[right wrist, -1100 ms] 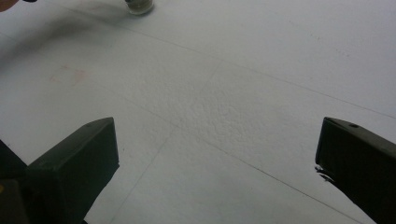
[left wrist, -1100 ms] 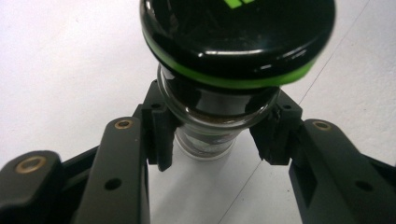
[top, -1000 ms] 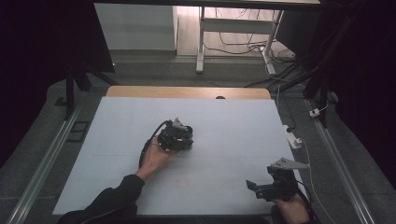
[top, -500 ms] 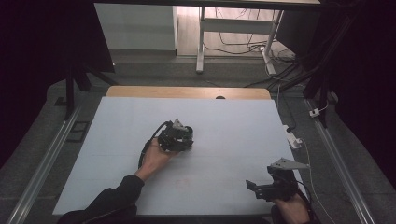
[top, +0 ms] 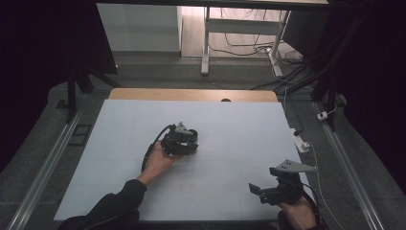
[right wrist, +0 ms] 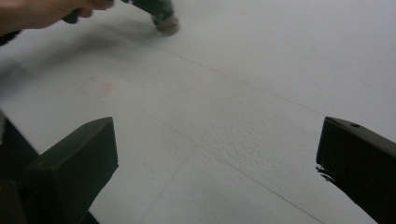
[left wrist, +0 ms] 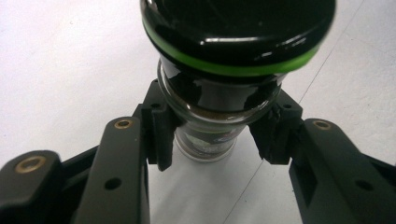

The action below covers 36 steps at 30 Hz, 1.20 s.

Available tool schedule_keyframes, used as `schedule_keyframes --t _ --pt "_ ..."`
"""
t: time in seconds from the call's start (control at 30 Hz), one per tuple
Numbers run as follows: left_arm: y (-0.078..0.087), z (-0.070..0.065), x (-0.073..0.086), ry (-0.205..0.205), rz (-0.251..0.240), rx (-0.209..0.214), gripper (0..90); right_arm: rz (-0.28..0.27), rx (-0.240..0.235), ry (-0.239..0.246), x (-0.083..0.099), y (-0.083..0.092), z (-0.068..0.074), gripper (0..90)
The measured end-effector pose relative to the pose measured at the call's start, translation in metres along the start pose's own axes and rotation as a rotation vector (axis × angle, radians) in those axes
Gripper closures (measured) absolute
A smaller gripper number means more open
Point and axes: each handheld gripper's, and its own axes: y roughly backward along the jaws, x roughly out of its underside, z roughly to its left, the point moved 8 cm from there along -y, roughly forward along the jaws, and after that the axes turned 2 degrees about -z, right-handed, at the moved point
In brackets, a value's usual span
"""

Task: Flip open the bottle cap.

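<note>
Nothing moved: left gripper clamps upright jar, lid up; right gripper gapes wide.

Jar alone interrupts open table.

No text, brand, number or sign can be read anywhere. The jar in the left gripper view carries a label low on its glass body, between the jaws, but its print is too small and dark to make out. On the table, near the front edge, there is a faint reddish mark, also seen at the left in the right gripper view; it is too pale to read as any letter or figure.
</note>
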Motion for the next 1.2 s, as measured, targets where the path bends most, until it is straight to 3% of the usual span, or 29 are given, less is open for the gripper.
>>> schedule_keyframes --t 0.37,0.57,1.03,1.2 --pt "0.000 0.000 0.001 -0.003 -0.008 -0.002 53.6 -0.037 -0.047 0.064 -0.021 -0.009 0.016 0.0" --pt "0.000 0.000 0.001 -0.005 -0.010 -0.001 53.6 -0.042 -0.067 0.074 -0.035 -0.018 0.023 0.0" --pt "0.000 0.000 0.002 -0.007 -0.016 -0.003 53.6 -0.033 -0.165 0.086 -0.060 -0.051 0.041 0.0" --pt "0.000 0.000 0.002 -0.006 -0.015 -0.003 53.7 -0.023 -0.168 0.107 -0.068 -0.065 0.046 0.0"
